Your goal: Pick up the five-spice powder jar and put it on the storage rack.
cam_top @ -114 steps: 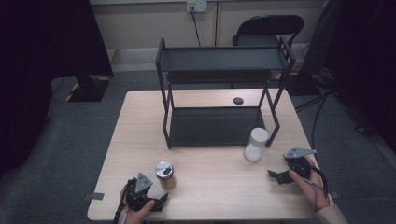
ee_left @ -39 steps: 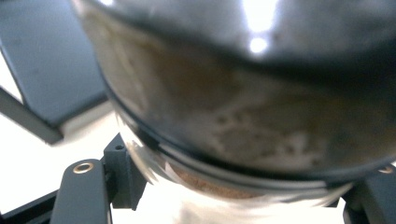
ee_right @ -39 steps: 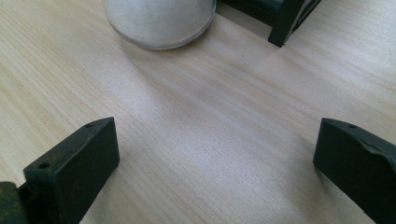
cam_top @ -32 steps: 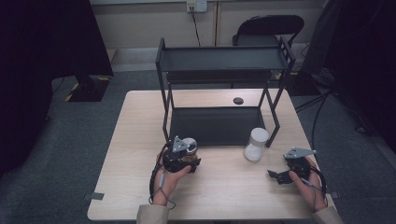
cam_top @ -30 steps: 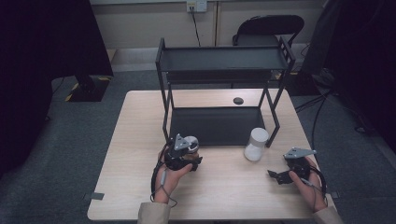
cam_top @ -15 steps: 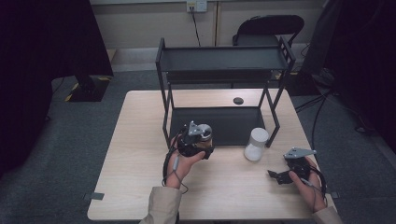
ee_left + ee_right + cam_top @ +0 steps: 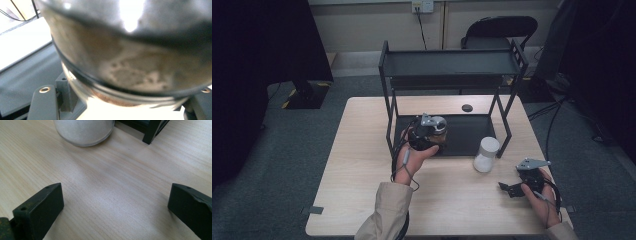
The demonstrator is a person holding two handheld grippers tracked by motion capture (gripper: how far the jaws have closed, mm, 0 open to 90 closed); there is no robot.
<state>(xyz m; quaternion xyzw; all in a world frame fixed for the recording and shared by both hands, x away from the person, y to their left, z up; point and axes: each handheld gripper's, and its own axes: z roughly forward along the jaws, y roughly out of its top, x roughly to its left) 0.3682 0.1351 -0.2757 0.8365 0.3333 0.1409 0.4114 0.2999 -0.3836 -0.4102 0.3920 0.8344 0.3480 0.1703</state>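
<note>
Clenched in the left gripper's (image 7: 432, 134) fingers, a silver-lidded glass jar of brown powder (image 7: 435, 131) hangs at the black metal rack's lower shelf (image 7: 472, 135), not yet set down. Ahead of the right gripper's (image 7: 518, 186) released fingers, a white frosted jar (image 7: 486, 154) waits on the desk (image 7: 362, 170).

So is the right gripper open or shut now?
Open: the right gripper's black jaws stand wide apart over bare wooden table, holding nothing.
</note>
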